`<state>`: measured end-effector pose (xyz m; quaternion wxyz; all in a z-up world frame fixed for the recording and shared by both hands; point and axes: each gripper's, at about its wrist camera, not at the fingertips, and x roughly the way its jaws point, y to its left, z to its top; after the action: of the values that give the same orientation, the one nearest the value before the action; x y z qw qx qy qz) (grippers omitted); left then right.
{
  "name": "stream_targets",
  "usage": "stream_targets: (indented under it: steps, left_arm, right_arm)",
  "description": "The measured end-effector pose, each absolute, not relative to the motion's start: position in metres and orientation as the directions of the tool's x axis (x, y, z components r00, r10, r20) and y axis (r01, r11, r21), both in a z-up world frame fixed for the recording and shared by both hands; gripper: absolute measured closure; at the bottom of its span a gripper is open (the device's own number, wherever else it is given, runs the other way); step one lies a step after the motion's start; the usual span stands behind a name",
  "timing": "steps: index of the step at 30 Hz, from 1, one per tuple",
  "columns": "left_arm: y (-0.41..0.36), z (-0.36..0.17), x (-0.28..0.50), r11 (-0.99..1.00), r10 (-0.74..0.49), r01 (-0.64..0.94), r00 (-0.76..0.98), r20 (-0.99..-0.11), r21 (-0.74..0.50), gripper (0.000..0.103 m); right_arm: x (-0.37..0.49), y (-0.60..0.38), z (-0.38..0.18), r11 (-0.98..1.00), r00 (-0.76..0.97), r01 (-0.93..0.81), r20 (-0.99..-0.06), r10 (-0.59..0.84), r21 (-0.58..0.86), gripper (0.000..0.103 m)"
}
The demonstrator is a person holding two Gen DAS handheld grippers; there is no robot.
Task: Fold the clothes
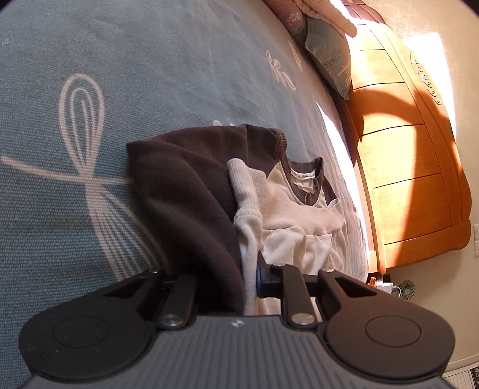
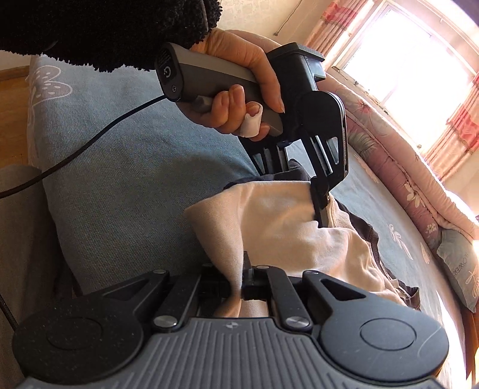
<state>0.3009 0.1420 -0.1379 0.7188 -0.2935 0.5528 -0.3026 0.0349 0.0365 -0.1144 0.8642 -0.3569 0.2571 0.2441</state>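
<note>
Item, left: our left tool (image 1: 250, 269), jaws drawn narrow on a fold of the garment (image 1: 287, 206), dark brown cloth and cream cloth bunched together between them.

Item, centre: the garment itself, a cream top with dark brown sleeves and neckband, lying rumpled on the teal bedspread (image 1: 89, 89) near the bed's edge by the wooden headboard (image 1: 413, 167). The neckband points toward the pillows (image 1: 329, 54).

Item, right: our right tool (image 2: 239, 287), closed tight on a pinch of cream fabric. In this view a hand (image 2: 239, 89) in a black fleece sleeve (image 2: 104, 27) holds the left tool, clamped on the same garment farther up.

Step in hand, as we judge it: both tools have purchase for a fold. The next move calls for lifting together, keeping the cloth taut between us, and laying one half squarely over the other.
</note>
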Motion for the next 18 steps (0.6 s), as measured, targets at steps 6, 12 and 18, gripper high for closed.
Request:
stream_targets:
  steps: [6,12,18]
  left_arm:
    - [0.137,-0.114,0.29,0.682,-0.723,0.146,0.275,-0.633,-0.716,0.089]
    - [0.128,-0.071,0.284,0.698,-0.707,0.197,0.34,-0.62,-0.689,0.089]
    - [0.1,-0.027,0.277,0.723,-0.684,0.249,0.395,-0.614,-0.645,0.09]
  right_arm:
    - [0.024,0.04,-0.106,0.62,0.758,-0.591,-0.618,0.208,-0.516,0.095]
    - [0.014,0.03,-0.085,0.654,0.797,-0.545,-0.567,0.209,-0.525,0.095]
    - [0.003,0.007,-0.06,0.705,0.84,-0.481,-0.505,0.199,-0.521,0.095]
